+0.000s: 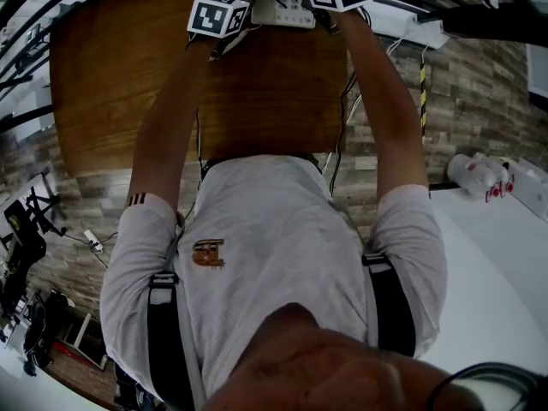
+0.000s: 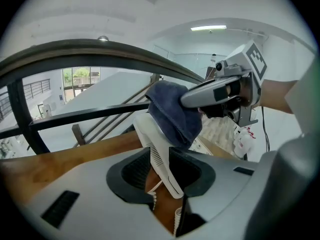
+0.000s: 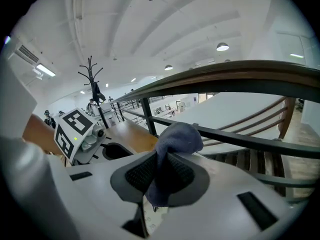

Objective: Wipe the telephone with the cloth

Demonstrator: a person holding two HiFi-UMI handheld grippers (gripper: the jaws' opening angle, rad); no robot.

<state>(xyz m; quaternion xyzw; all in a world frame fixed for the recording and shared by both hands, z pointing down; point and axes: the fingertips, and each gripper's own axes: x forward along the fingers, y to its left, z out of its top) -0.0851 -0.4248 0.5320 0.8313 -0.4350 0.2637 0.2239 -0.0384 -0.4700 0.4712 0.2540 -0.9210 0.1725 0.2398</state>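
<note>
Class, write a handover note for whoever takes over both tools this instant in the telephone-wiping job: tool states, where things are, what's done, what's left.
Left tool: shut on the white plastic telephone handset, held off the brown wooden table.
Right tool: shut on the dark blue cloth, pressed over the handset's upper end.
White telephone base: at the table's far end.
Done: both gripped, cloth on handset; wiped extent unclear.
Left: likely the handset's lower part, then the base.
</note>
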